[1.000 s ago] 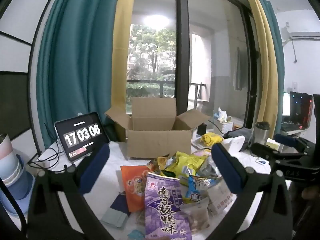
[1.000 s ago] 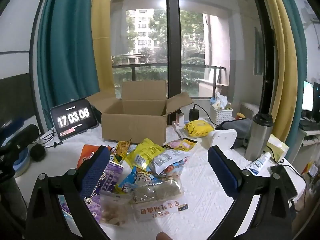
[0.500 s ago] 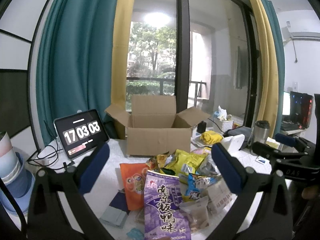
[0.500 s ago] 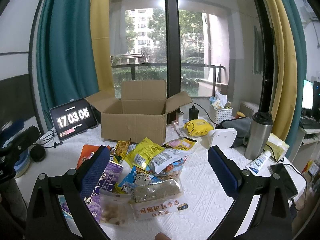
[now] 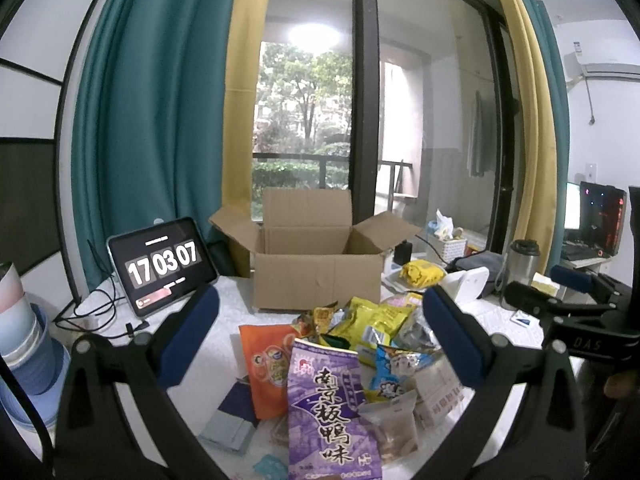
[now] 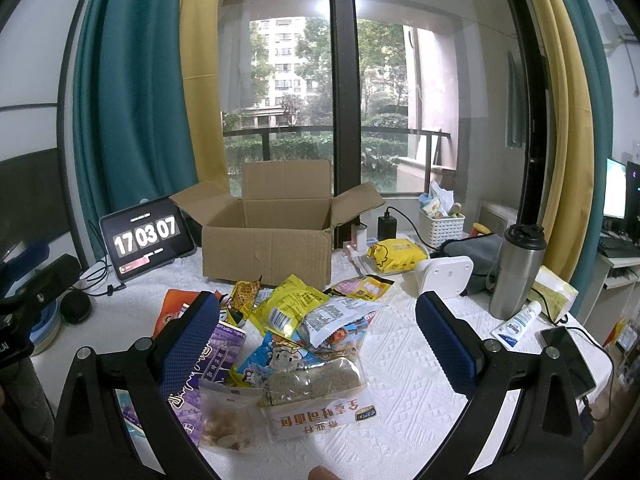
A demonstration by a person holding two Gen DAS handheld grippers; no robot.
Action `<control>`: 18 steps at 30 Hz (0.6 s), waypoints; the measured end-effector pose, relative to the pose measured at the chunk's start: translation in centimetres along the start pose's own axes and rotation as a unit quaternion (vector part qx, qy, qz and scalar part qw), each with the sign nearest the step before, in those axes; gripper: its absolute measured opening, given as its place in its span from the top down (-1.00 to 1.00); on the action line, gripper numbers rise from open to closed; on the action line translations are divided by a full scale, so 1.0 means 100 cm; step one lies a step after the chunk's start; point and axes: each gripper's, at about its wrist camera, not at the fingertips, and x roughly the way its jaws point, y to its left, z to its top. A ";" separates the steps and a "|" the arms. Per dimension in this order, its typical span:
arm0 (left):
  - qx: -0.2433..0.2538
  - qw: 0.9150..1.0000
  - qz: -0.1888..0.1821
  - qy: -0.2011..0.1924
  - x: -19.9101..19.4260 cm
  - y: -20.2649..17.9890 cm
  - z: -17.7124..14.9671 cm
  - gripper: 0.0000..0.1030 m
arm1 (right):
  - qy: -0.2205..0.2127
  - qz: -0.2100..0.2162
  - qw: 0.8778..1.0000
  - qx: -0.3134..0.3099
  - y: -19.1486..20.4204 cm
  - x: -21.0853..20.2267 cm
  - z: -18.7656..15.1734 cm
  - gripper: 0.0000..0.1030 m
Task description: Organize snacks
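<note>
A heap of snack bags lies on the white tablecloth in front of an open cardboard box [image 5: 316, 268] [image 6: 268, 248]. On top are a purple pouch [image 5: 328, 412] [image 6: 212, 364], an orange pouch [image 5: 268, 364], a yellow bag [image 5: 376, 324] [image 6: 292, 308], a clear bag of bars [image 6: 316, 388] and a small clear bag of nuggets [image 6: 228, 416]. My left gripper [image 5: 320, 332] hangs open above the heap's left side, nothing between its fingers. The right gripper [image 6: 318, 332] is open above the heap's right side, also holding nothing.
A tablet clock [image 5: 160, 268] [image 6: 146, 238] stands left of the box. Stacked bowls [image 5: 20, 352] sit at far left. On the right stand a steel tumbler [image 6: 516, 272], a white device [image 6: 444, 274], a yellow packet [image 6: 396, 256], a tube [image 6: 516, 322] and a phone [image 6: 568, 356].
Both grippers stay open over the heap with almost no shift. The clock has ticked from 17:03:06 to 17:03:07.
</note>
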 end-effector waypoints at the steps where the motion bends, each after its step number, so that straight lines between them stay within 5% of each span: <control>1: 0.000 1.000 0.000 0.000 0.000 0.000 -0.001 -0.99 | -0.001 0.000 1.000 0.000 0.000 0.001 0.000 -0.96; 18: 0.002 1.000 -0.002 0.004 0.001 -0.005 -0.002 -0.99 | 0.000 0.000 1.000 0.000 -0.001 0.000 0.000 -0.96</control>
